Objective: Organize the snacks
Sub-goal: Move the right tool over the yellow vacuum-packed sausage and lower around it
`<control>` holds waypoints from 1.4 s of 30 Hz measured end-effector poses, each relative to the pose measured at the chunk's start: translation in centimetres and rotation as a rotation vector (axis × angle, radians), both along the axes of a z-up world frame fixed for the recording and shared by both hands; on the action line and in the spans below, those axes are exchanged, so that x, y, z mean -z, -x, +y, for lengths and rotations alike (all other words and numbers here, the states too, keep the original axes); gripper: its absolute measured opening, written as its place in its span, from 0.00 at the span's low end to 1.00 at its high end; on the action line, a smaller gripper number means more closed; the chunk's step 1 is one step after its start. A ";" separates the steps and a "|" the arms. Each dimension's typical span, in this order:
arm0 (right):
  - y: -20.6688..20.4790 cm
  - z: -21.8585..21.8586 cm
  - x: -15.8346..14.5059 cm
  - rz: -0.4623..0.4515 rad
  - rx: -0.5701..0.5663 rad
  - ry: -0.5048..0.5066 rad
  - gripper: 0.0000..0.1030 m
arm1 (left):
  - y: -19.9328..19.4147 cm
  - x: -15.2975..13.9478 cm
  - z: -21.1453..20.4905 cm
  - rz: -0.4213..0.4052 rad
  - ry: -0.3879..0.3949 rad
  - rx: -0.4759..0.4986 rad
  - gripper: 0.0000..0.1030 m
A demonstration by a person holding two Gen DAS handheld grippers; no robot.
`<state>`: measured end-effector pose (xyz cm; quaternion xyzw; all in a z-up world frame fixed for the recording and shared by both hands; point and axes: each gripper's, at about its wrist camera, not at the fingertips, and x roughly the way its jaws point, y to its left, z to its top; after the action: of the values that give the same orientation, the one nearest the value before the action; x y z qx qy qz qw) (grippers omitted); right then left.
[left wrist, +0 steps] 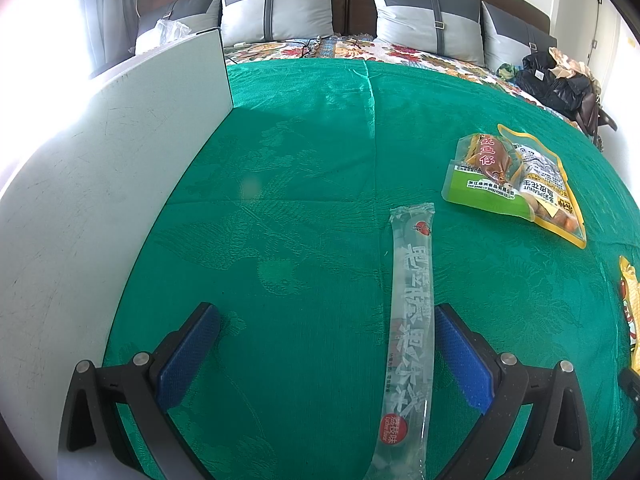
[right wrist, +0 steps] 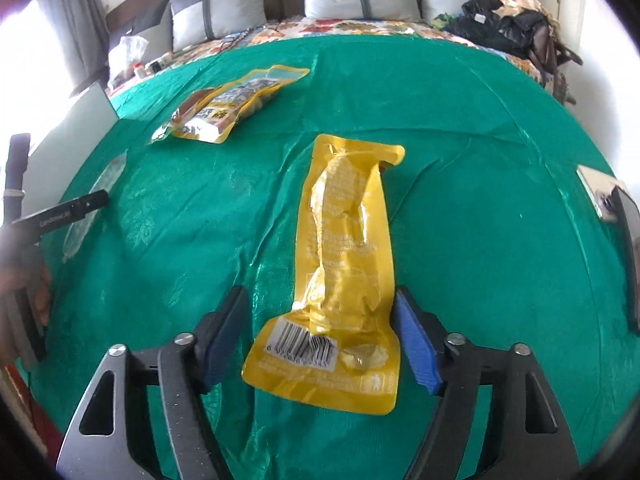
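We had both tongs released: our right gripper [right wrist: 320, 336] straddled the near end of the yellow pouch [right wrist: 344, 264], whose long axis ran toward 12 o'clock on the green cloth [right wrist: 480, 240]. Our left gripper [left wrist: 326, 354] stood over the clear jelly stick [left wrist: 410, 328], which also pointed to 12, hard by its right pad; the stacked packets [left wrist: 516, 184] lay farther off at 1 o'clock.

On the cloth-covered table [left wrist: 304, 184], a long jelly stick [left wrist: 412, 320] lies lengthwise. To its right and farther back, a squid packet [left wrist: 484, 172] rests atop a peanut bag [left wrist: 548, 188]. A flat board [left wrist: 104, 184] stands left of the stick; pillows [left wrist: 280, 8] line the bed behind.
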<state>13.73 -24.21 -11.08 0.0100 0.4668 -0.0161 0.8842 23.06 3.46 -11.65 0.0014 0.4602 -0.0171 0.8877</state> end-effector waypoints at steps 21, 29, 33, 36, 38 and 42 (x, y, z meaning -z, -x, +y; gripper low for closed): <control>-1.4 0.4 0.4 -0.050 0.021 0.014 0.93 | 0.0 0.0 0.0 0.000 0.000 0.000 1.00; -1.4 0.5 0.4 -0.050 0.021 0.014 0.94 | 0.0 0.0 0.0 0.000 0.000 0.000 1.00; -1.4 0.5 0.4 -0.050 0.020 0.014 0.94 | 0.0 0.0 0.0 0.000 0.000 0.000 1.00; -1.4 0.5 0.4 -0.050 0.020 0.014 0.94 | 0.0 0.0 0.0 0.000 0.000 0.000 1.00; -1.4 0.5 0.4 -0.050 0.020 0.014 0.94 | 0.0 0.0 0.0 0.000 0.000 0.000 1.00; -1.4 0.5 0.4 -0.049 0.019 0.013 0.94 | 0.0 0.0 0.0 0.000 0.000 0.000 1.00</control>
<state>15.11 -23.72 -11.48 0.0089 0.4447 -0.0272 0.8952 23.06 3.49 -11.60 0.0015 0.4602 -0.0173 0.8876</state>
